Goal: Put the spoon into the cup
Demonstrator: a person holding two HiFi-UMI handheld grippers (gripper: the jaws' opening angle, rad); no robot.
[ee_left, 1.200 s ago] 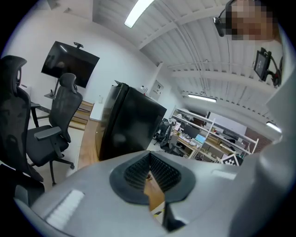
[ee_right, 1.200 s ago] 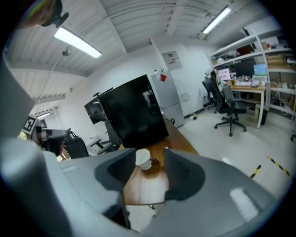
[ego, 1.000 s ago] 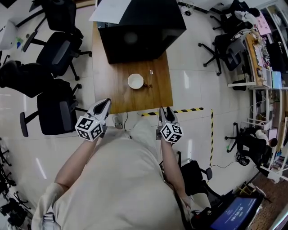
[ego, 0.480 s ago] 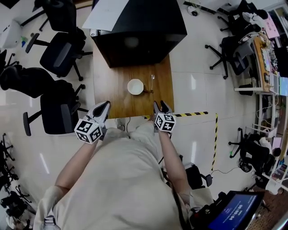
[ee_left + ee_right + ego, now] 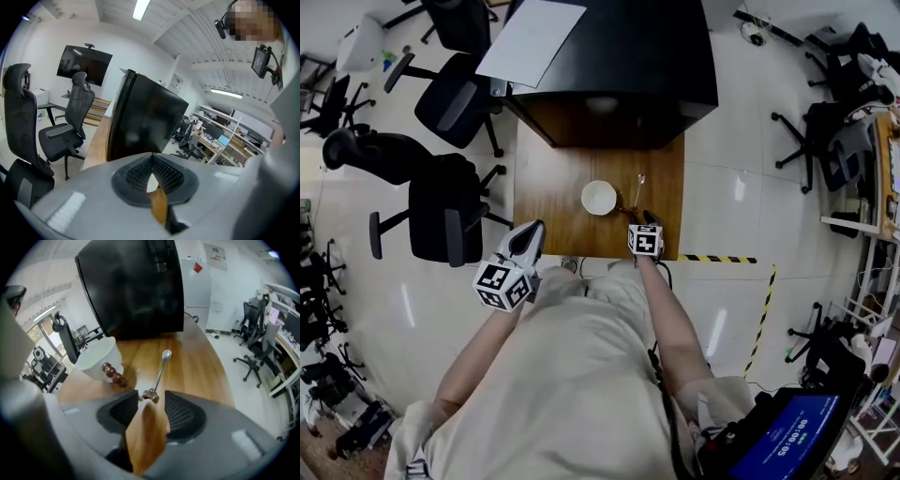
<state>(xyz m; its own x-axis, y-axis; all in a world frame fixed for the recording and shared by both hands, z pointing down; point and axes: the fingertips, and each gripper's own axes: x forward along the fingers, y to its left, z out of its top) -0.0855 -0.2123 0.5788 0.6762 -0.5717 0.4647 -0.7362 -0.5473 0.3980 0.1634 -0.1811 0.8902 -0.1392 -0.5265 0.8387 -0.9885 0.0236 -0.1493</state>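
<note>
While we hold the left claw [image 5: 532,236] off the near edge of the desk [image 5: 546,192], well short of the cup [image 5: 599,197] and to its left, its jaws are pressed together with nothing in them. Our right claw [image 5: 150,401] is over the desk, nearer than the cup and just right of it, jaws spread, pinching nothing. Spoon [image 5: 160,372] lies flat on the desk just right of the cup, not in it. Its brown knobbed handle end sits at the gap between the spread jaw tips, bowl pointing away. Cup is white, upright, beaded brown handle toward us. Beyond the cup, a black cabinet [image 5: 619,56] stands on the desk.
</note>
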